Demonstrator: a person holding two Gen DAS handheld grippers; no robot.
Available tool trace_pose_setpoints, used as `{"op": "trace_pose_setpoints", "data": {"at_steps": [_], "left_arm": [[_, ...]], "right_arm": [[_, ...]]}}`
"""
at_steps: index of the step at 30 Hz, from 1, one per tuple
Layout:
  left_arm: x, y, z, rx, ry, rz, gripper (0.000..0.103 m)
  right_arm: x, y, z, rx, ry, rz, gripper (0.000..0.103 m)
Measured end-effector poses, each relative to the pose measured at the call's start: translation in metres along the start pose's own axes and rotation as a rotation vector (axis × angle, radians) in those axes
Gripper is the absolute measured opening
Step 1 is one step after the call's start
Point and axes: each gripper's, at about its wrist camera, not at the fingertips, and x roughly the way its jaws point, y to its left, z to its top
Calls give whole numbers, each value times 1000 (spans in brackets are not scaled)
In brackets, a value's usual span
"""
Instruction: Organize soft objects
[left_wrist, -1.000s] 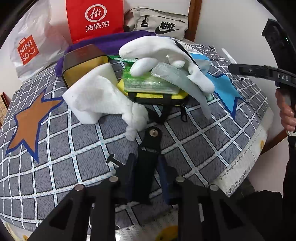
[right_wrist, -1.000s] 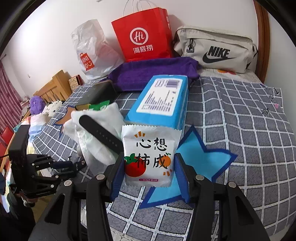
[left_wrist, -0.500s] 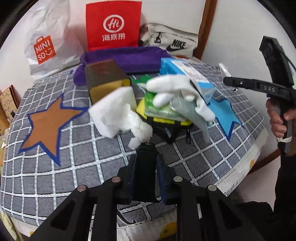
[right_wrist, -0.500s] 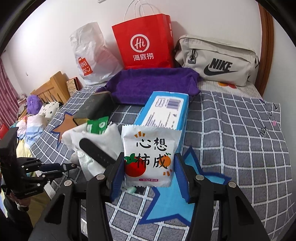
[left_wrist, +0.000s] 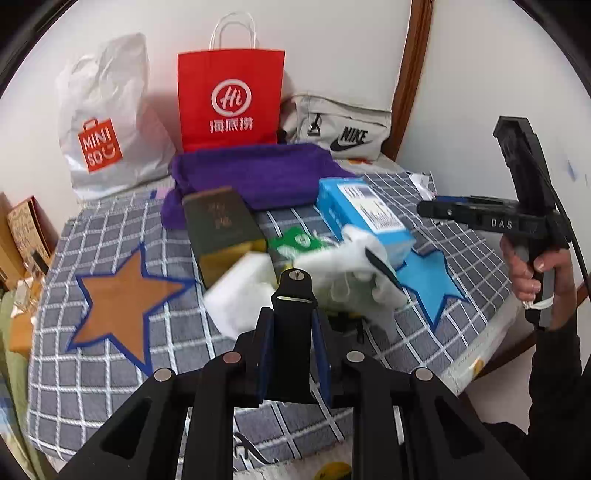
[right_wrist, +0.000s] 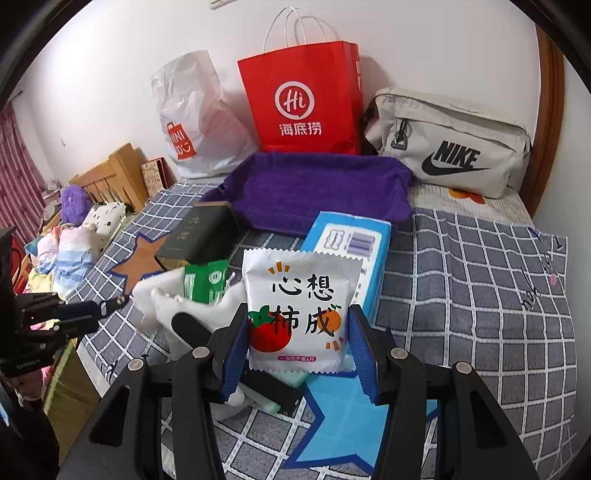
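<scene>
Left tongs (left_wrist: 291, 332) clamped on black strap (left_wrist: 293, 317) — raised over bed (left_wrist: 110, 369) clutter. Right tongs (right_wrist: 299, 350) part-open, gripping white snack packet (right_wrist: 301, 310) above blue star patch (right_wrist: 343, 417), near blue box (right_wrist: 351, 240).

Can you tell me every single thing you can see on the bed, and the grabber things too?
Red paper bag: one, back, against wall.
White plastic Miniso bag: one, left of it.
Beige Nike pouch: one, back right.
Purple towel: one, before the bags.
Dark green-gold box: one, middle left.
Blue box: one, centre.
Green packet: one, on white cloths.
White snack packet: one, in right gripper.
Black strap: one, in left gripper.
Grey checked bedcover: one, with stars.
</scene>
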Motion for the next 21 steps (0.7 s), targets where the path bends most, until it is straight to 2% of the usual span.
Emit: {"op": "trace_pose_setpoints", "data": {"at_steps": [9, 21], "left_arm": [[14, 9, 34, -16, -32, 52, 20], [55, 28, 91, -86, -39, 108, 20]], "right_arm": [[6, -7, 21, 1, -11, 3, 51], [33, -31, 60, 4, -2, -14, 51]]}}
